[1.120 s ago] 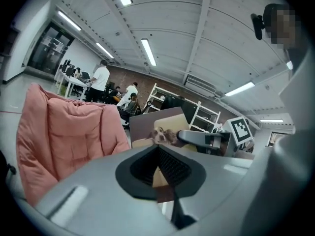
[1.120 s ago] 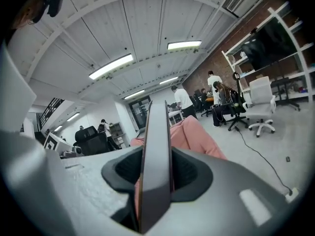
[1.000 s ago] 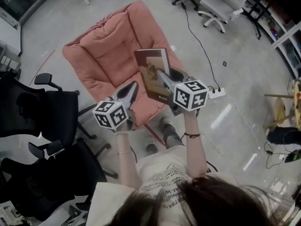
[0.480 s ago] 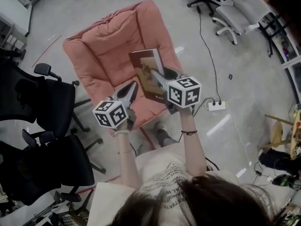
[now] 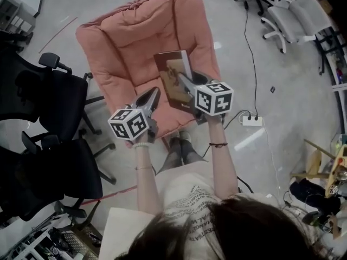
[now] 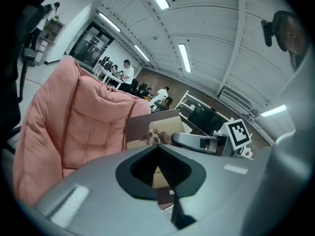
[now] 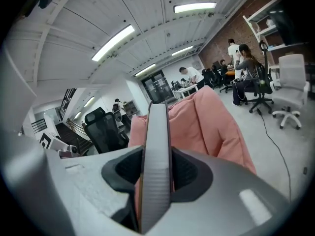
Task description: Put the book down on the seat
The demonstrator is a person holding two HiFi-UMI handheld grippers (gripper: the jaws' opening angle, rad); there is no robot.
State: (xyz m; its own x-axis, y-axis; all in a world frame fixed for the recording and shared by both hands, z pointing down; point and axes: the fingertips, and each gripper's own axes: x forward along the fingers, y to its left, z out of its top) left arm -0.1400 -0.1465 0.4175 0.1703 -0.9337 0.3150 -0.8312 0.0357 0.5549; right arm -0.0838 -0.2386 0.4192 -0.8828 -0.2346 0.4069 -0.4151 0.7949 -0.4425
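Note:
A brown book (image 5: 172, 72) with a dog picture on its cover is held upright-tilted over the front right of the pink cushioned seat (image 5: 130, 42). My right gripper (image 5: 182, 80) is shut on the book's near edge. In the right gripper view the book's edge (image 7: 156, 132) runs straight between the jaws of that gripper (image 7: 156, 154), with the pink seat (image 7: 211, 117) behind. My left gripper (image 5: 153, 93) hovers to the book's left, shut and holding nothing. In the left gripper view, beyond that gripper (image 6: 158, 146), show the book (image 6: 152, 129), the right gripper (image 6: 197, 140) and the seat's back (image 6: 74, 122).
Two black office chairs (image 5: 38, 91) (image 5: 49, 172) stand close on the left. A white power strip (image 5: 252, 121) with a black cable lies on the floor right of the seat. A grey swivel chair (image 5: 295, 15) is at top right. The person's feet (image 5: 179, 145) touch the seat's front.
Both grippers have moved forward and down toward the seat. The book, still held in the right gripper, now hangs further in over the cushion and lower.

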